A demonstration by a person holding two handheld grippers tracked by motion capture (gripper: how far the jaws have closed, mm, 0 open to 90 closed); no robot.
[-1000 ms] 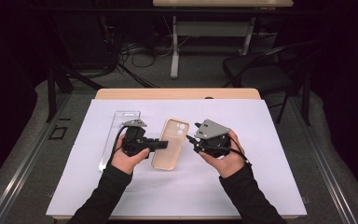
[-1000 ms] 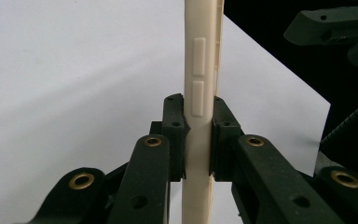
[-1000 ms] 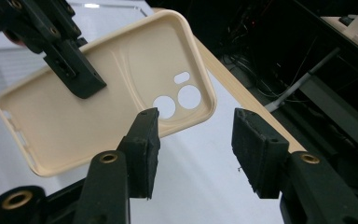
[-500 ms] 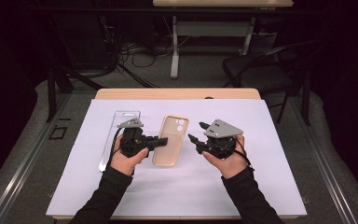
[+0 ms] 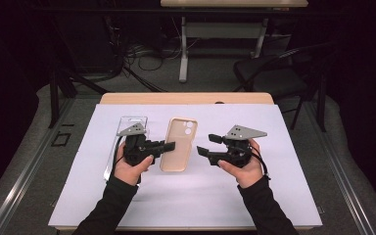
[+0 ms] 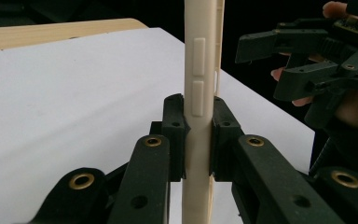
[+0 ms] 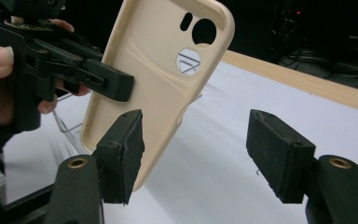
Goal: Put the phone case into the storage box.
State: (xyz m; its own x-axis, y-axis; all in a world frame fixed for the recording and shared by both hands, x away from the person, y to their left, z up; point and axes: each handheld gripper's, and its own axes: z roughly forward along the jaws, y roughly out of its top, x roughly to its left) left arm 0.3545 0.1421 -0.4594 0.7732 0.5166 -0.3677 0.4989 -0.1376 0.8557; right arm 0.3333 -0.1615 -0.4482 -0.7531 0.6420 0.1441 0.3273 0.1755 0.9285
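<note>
I see beige phone case (image 5: 178,143), plain; clear case (image 5: 133,122) transparent; my tongs (image 6: 198,135) black, brass rivets; desk (image 5: 186,98) light wood under pale lavender-white sheet (image 5: 274,196).

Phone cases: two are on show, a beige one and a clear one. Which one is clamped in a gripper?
The beige rubbery phone case: the left gripper pinches its edge. The clear plastic phone case lies flat on the white table cover, ungripped.

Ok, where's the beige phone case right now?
In the high view the beige phone case is mid-table, clamped at its left edge by the left gripper, with the open right gripper just to its right and the clear case behind-left.
</note>
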